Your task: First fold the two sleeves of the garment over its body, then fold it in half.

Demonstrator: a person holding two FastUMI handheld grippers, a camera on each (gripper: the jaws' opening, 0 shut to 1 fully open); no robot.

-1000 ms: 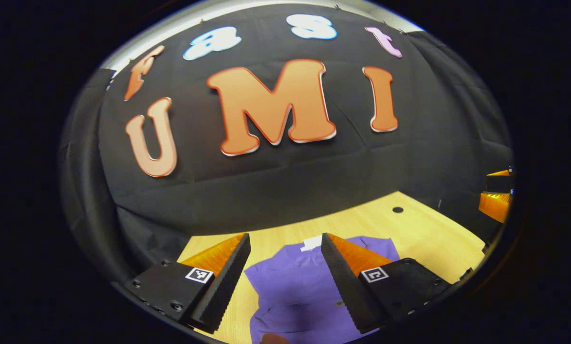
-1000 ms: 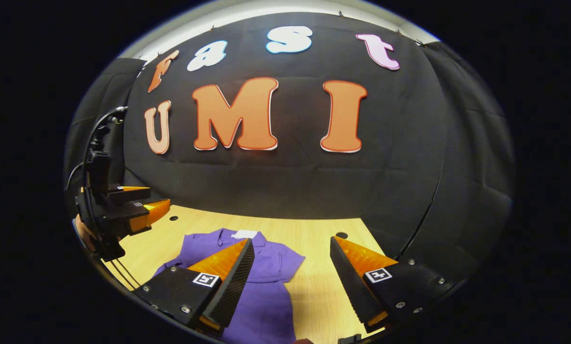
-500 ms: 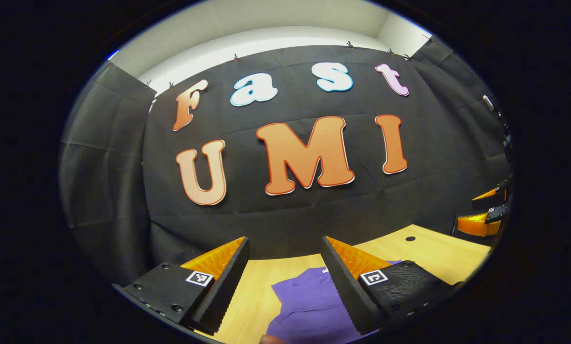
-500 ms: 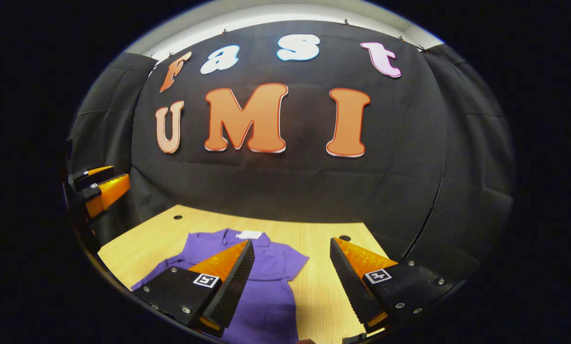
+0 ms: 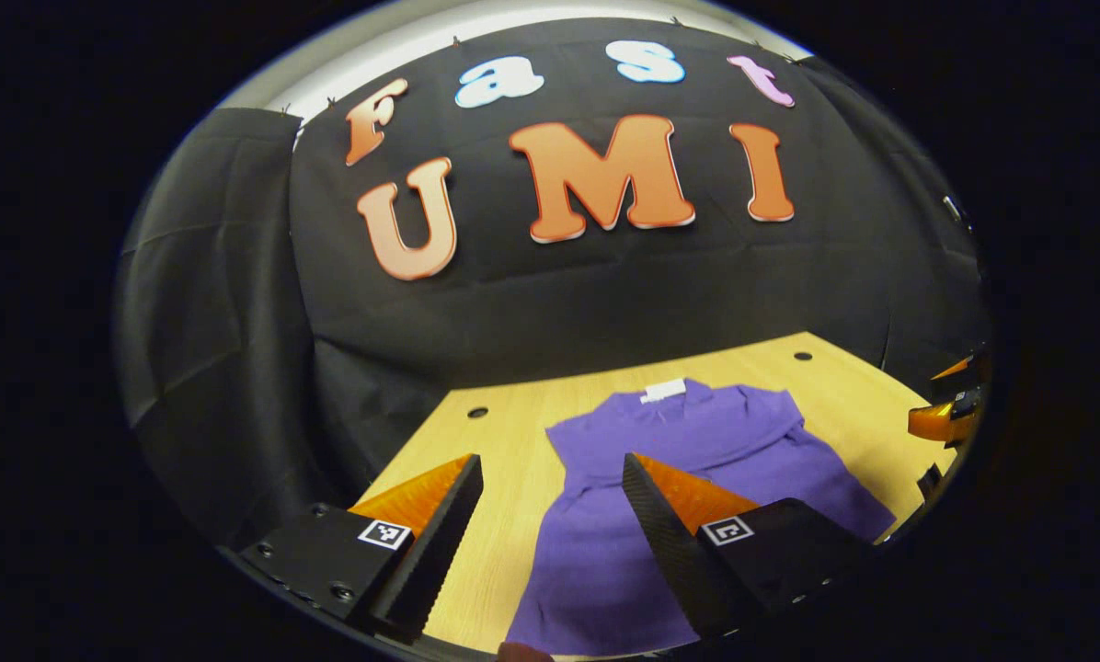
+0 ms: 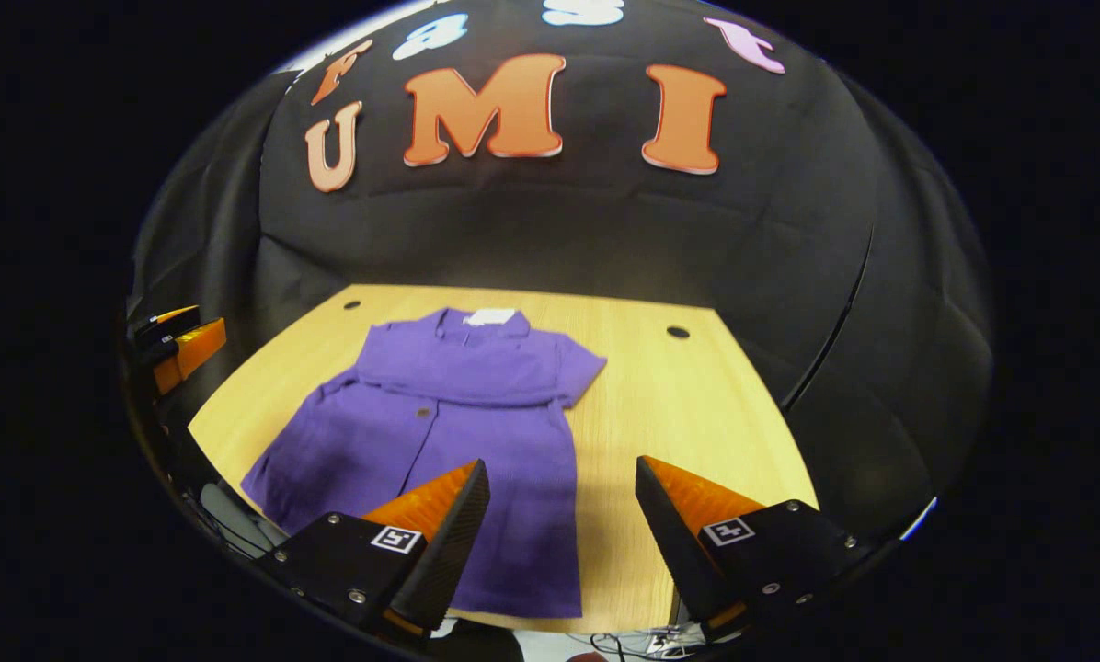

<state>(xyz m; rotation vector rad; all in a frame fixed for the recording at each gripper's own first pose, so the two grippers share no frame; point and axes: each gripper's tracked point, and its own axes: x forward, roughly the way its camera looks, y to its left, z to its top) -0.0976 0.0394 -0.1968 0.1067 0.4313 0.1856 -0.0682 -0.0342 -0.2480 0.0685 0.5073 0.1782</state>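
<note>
A purple short-sleeved shirt lies flat on the wooden table, collar with a white tag at the far end. Its left sleeve lies folded across the chest; the right sleeve sticks out to the side. The same shirt appears in the left gripper view. My left gripper is open above the shirt's left edge, holding nothing. My right gripper is open above the shirt's near right hem, also holding nothing. Each gripper shows at the edge of the other's view, the right gripper and the left gripper.
Black cloth walls close the booth behind and on both sides of the table. Two small round holes sit in the tabletop near its far corners. Cables hang below the near table edge.
Both grippers have pulled back and tilted down, so much more of the shirt and table shows now. Both stayed open.
</note>
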